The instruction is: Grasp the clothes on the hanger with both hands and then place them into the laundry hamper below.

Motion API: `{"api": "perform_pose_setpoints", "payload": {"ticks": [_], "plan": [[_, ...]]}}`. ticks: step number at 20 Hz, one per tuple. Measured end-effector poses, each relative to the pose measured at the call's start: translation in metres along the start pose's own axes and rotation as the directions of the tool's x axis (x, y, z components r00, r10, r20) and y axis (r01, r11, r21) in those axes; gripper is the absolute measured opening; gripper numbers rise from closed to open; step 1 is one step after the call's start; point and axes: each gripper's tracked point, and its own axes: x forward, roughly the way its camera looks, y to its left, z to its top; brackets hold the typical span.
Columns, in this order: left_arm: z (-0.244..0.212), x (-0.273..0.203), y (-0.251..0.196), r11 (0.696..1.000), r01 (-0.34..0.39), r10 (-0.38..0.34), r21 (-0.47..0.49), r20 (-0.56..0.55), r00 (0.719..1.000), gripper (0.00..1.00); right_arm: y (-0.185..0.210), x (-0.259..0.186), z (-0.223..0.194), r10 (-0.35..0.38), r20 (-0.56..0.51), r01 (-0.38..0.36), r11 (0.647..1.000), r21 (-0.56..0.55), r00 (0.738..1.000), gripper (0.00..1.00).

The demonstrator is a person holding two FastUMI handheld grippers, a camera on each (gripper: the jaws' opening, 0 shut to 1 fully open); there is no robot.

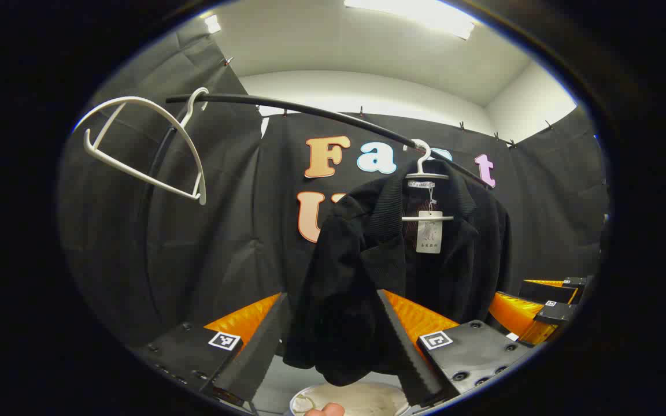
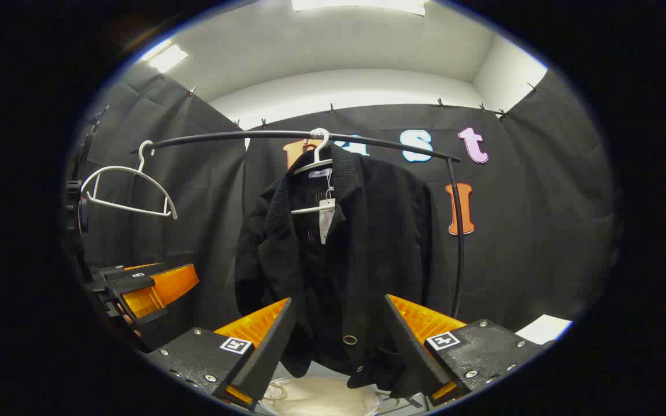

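Black jacket (image 2: 344,260) hangs on its hanger (image 2: 317,167); both hand-held grippers (image 1: 333,341) (image 2: 339,341) point level at it, fingers spread apart.

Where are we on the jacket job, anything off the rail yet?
Nothing is done yet: the black jacket hangs on its white hanger on the rail. In hand: the left tool and right tool are both open, their fingers either side of the lower jacket, gripping nothing. Left: close on it, lift it off, lower it into the hamper below. A second hanger hangs bare.
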Motion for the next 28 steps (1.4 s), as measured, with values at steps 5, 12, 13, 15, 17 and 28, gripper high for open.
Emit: {"api": "perform_pose_setpoints", "payload": {"ticks": [5,12,13,15,17,28], "plan": [[0.002,0.0,0.002,1.0,-0.003,0.003,0.002,0.008,1.0,0.97,0.001,0.0,0.001,0.002,0.007,-0.002,1.0,0.001,1.0,0.94],[0.003,0.001,0.003,1.0,-0.005,0.005,0.004,0.01,1.0,1.0,-0.003,0.002,-0.005,-0.012,-0.011,0.012,1.0,0.006,1.0,0.94],[0.003,0.001,0.003,1.0,-0.005,0.005,0.006,0.011,1.0,1.0,-0.004,0.001,-0.006,-0.015,-0.013,0.015,1.0,0.007,1.0,0.94],[0.003,0.003,0.003,1.0,-0.005,0.004,0.012,0.011,1.0,0.97,-0.001,0.005,-0.009,-0.005,-0.025,0.005,1.0,0.006,1.0,0.94],[0.005,0.003,0.004,1.0,-0.006,0.005,0.012,0.014,1.0,0.97,-0.001,0.006,-0.011,-0.003,-0.03,0.003,1.0,-0.009,1.0,0.94],[0.004,-0.007,0.012,1.0,-0.026,0.025,0.011,0.012,1.0,0.97,-0.02,0.067,-0.009,-0.041,-0.027,0.04,0.997,-0.062,0.999,1.0]]}}
